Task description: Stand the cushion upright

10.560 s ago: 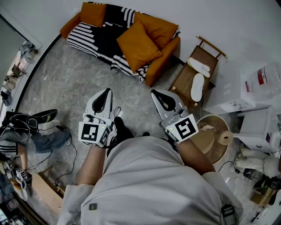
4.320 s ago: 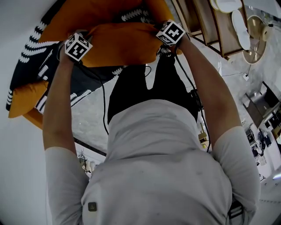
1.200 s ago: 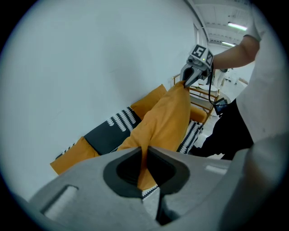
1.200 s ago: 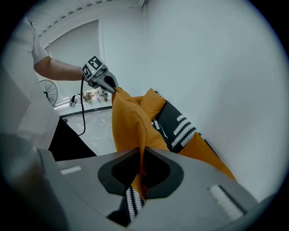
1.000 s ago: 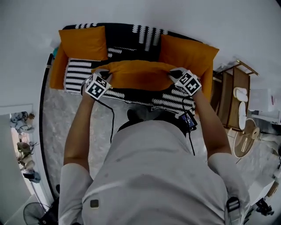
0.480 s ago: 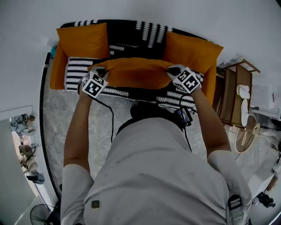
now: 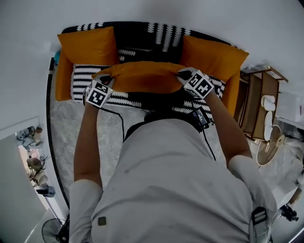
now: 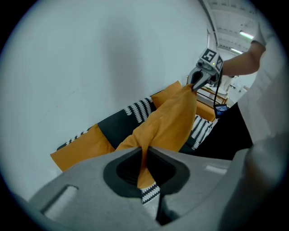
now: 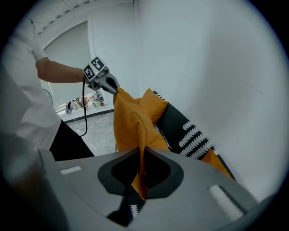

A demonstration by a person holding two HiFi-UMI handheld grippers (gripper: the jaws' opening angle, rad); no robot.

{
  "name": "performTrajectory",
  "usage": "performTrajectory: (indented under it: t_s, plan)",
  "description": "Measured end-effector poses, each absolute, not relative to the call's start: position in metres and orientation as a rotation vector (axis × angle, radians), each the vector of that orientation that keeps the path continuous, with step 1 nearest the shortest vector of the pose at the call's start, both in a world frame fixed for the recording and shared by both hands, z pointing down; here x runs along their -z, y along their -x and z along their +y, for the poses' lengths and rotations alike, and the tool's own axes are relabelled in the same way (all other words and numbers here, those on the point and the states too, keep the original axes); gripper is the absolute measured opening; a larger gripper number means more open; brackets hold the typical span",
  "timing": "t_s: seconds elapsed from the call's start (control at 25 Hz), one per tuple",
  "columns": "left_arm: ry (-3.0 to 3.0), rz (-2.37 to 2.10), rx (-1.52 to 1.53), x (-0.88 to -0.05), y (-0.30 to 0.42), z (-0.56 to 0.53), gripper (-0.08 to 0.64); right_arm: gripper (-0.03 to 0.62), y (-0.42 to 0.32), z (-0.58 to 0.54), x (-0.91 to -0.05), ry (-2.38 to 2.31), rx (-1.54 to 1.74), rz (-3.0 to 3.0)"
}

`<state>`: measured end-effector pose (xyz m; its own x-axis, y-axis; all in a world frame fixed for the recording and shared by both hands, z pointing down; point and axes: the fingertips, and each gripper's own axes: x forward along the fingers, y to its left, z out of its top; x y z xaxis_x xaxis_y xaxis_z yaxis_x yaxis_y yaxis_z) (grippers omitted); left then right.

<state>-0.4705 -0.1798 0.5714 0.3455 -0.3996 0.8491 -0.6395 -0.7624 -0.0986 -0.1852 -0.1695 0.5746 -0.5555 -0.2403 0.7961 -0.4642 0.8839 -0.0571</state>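
— What have the two grippers got hold of?

— The left gripper [image 8: 144,163] is clamped on one top corner of the orange cushion [image 7: 142,76] and the right gripper [image 9: 142,169] on the other. At each one, a fold of fabric is pinched flat between the jaws.

— How does the cushion lie from them?

— It's stretched between the two, its long axis running side to side from one gripper to the other, above the front of the sofa seat [image 7: 78,80]. Neither hand is nearer, since each holds an end. I can't tell whether its lower edge touches the seat.

— Which way should it go?

— Away from the person, I'd judge, toward the sofa back [image 7: 147,40]. There's a gap there between the left-end cushion [image 7: 88,45] and the right-end cushion [image 7: 211,57], both leaning upright.

— Is there room enough?

— It looks so, though the gap seems barely wider than the cushion, so its ends may brush the neighbours. The wall [image 7: 152,9] rises just behind the sofa back. The wooden rack [image 7: 251,109] stands off to the right, clear of the path.
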Motion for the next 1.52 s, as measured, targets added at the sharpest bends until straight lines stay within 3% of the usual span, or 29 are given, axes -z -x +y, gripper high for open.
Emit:
performTrajectory:
  t_s: [1.52]
  plan:
    - [-2.420, -0.454, -1.483, -0.670, 0.440, -0.446, 0.026, 0.032, 0.159, -0.382, -0.660, -0.665, -0.479, -1.981]
